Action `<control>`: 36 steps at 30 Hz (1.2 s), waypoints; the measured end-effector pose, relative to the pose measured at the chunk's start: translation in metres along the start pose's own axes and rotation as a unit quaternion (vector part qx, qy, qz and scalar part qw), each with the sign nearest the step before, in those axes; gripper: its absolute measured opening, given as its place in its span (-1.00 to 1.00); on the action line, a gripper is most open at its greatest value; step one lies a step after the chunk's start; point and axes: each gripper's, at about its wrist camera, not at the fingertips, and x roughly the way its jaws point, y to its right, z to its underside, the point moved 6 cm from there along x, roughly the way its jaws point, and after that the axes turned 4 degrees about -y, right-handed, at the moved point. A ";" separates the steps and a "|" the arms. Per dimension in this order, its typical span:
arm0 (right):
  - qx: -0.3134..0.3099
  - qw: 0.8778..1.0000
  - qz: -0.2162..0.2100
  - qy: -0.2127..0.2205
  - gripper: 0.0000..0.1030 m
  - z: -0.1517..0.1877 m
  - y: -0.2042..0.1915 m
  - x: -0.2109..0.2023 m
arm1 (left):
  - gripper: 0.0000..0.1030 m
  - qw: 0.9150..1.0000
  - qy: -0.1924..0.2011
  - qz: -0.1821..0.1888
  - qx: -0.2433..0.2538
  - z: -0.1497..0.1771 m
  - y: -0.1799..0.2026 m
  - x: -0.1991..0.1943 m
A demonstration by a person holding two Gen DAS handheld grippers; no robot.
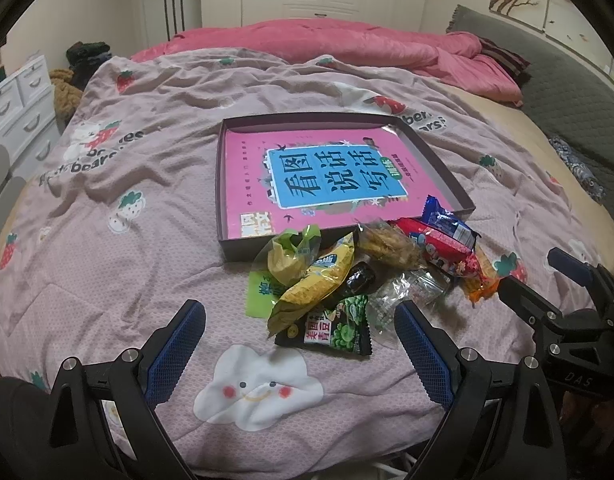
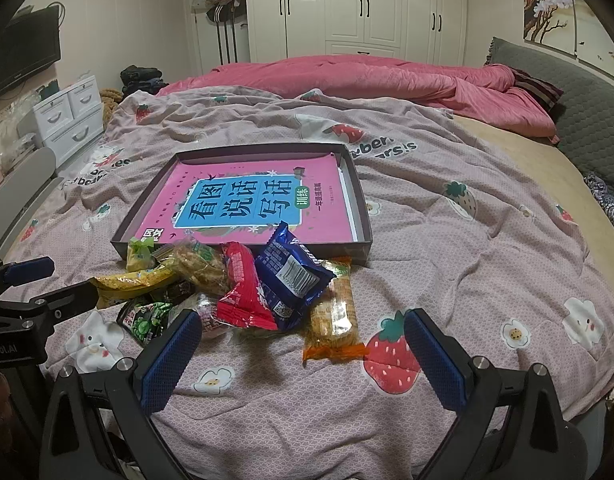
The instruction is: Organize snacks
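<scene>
A pile of snack packets lies on the bed in front of a shallow dark box [image 1: 243, 250] [image 2: 363, 216] that holds a pink book [image 1: 315, 176] [image 2: 247, 204]. In the pile are a yellow bag [image 1: 319, 280] [image 2: 127, 282], a green-pea packet [image 1: 339, 330] [image 2: 147, 322], a red packet [image 1: 443, 246] [image 2: 243, 292], a blue packet [image 1: 447, 220] [image 2: 291, 276] and an orange-edged biscuit packet [image 2: 335, 316]. My left gripper [image 1: 301, 346] is open just short of the pea packet. My right gripper [image 2: 303, 354] is open, near the biscuit packet. Both hold nothing.
The bedspread [image 1: 127, 260] [image 2: 467, 260] is pinkish with strawberry prints and wrinkled. A pink quilt [image 1: 347, 44] [image 2: 367, 80] is heaped at the far end. White drawers [image 1: 19, 108] [image 2: 71, 116] stand at the left and a grey headboard [image 2: 579, 92] at the right.
</scene>
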 end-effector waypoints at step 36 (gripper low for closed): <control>-0.117 0.993 -0.007 -0.010 0.52 -0.015 -0.045 0.053 | 0.80 0.997 -0.046 0.033 0.045 -0.017 -0.004 0.047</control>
